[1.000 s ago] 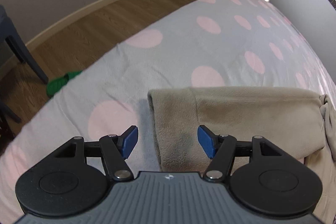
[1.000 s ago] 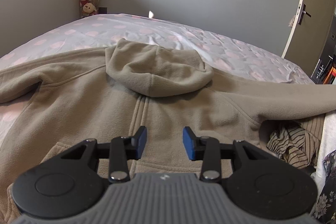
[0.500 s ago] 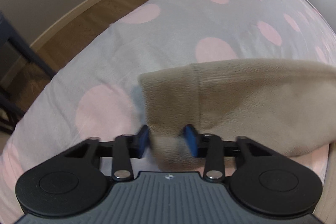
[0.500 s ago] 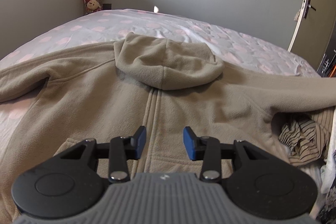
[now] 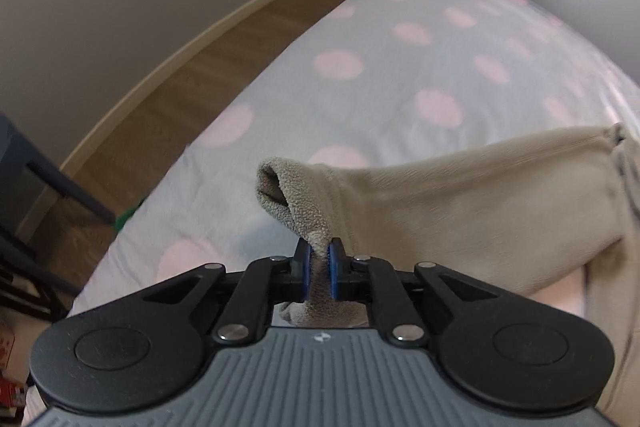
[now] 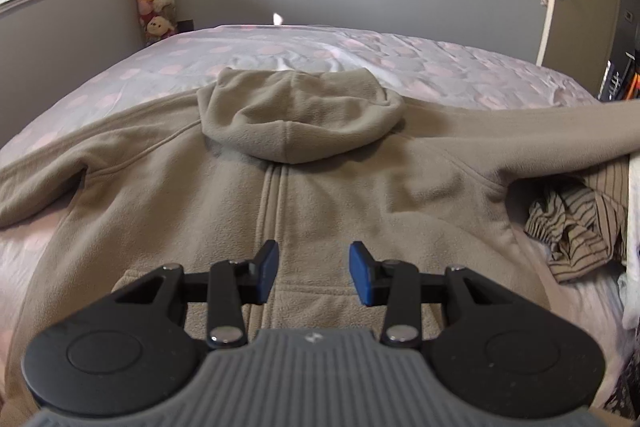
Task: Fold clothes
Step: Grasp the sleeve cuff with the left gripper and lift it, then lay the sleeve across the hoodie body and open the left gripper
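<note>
Pinching the cuff (image 5: 296,199) between its blue pads, your left gripper (image 5: 318,269) is clamped on the fleece low in the frame's centre; its jaws have just been closing, with the cuff between them. From there the sleeve (image 5: 460,195) runs off to the right of the frame, raised clear of the bed (image 5: 400,83) at the cuff end. Gripping at the very end makes sense: it should let you swing the whole sleeve across the body in one move.

Your right gripper (image 6: 314,273) holds nothing; its jaws stand apart, low in the frame over the hoodie (image 6: 320,211), just right of the zip. It looks ready to pin the body, though I cannot tell whether it touches the fleece.

The hoodie lies face up across the dotted bed, hood (image 6: 300,119) flopped onto the chest, both sleeves out, so the fold is barely begun. Striped clothes (image 6: 576,227) sit bunched at the right edge, under the other sleeve. No basket or bin is in view.
</note>
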Demonstrator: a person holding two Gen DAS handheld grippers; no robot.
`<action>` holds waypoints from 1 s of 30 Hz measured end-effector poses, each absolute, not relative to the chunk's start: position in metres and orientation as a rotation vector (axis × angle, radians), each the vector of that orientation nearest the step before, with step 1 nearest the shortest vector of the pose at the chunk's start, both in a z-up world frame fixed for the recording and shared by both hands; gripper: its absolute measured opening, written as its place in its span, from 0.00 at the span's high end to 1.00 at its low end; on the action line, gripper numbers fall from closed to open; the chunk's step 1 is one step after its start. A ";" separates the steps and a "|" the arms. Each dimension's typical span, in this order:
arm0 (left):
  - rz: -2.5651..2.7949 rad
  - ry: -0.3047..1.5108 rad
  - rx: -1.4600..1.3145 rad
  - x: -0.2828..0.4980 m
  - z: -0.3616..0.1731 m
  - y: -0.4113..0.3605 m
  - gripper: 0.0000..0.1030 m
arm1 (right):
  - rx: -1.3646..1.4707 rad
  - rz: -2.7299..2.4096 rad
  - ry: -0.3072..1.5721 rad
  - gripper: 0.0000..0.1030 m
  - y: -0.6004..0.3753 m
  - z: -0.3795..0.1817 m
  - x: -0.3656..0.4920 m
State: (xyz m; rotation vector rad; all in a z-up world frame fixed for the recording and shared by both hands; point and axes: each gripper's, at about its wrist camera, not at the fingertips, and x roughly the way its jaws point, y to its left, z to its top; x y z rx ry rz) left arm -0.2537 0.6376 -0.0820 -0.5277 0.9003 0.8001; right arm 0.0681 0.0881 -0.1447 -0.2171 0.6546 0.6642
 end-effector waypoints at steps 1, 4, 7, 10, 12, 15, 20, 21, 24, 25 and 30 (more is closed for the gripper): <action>0.784 0.877 -0.520 -0.249 -0.070 0.632 0.93 | -0.210 0.665 0.652 0.59 0.086 -0.144 0.068; 0.725 0.811 -0.502 -0.233 -0.035 0.616 0.94 | -0.198 0.669 0.640 0.59 0.082 -0.141 0.069; 0.657 0.748 -0.488 -0.212 0.003 0.597 0.94 | -0.217 0.648 0.642 0.59 0.079 -0.139 0.073; 0.593 0.701 -0.464 -0.186 0.039 0.579 0.94 | -0.238 0.615 0.657 0.59 0.075 -0.140 0.080; 0.549 0.671 -0.438 -0.165 0.065 0.563 0.94 | -0.233 0.597 0.672 0.59 0.069 -0.141 0.085; 0.494 0.641 -0.383 -0.128 0.100 0.538 0.94 | -0.242 0.567 0.689 0.59 0.061 -0.146 0.093; 0.429 0.618 -0.285 -0.058 0.150 0.494 0.94 | -0.216 0.558 0.713 0.59 0.045 -0.150 0.106; 0.415 0.616 -0.267 -0.043 0.158 0.485 0.94 | -0.204 0.560 0.715 0.59 0.042 -0.151 0.109; 0.372 0.617 -0.216 0.001 0.178 0.455 0.94 | -0.196 0.574 0.721 0.59 0.035 -0.153 0.116; 0.353 0.616 -0.203 0.015 0.184 0.445 0.94 | -0.197 0.577 0.723 0.59 0.034 -0.154 0.118; 0.254 0.626 -0.137 0.091 0.197 0.388 0.96 | -0.147 0.574 0.735 0.59 0.022 -0.156 0.137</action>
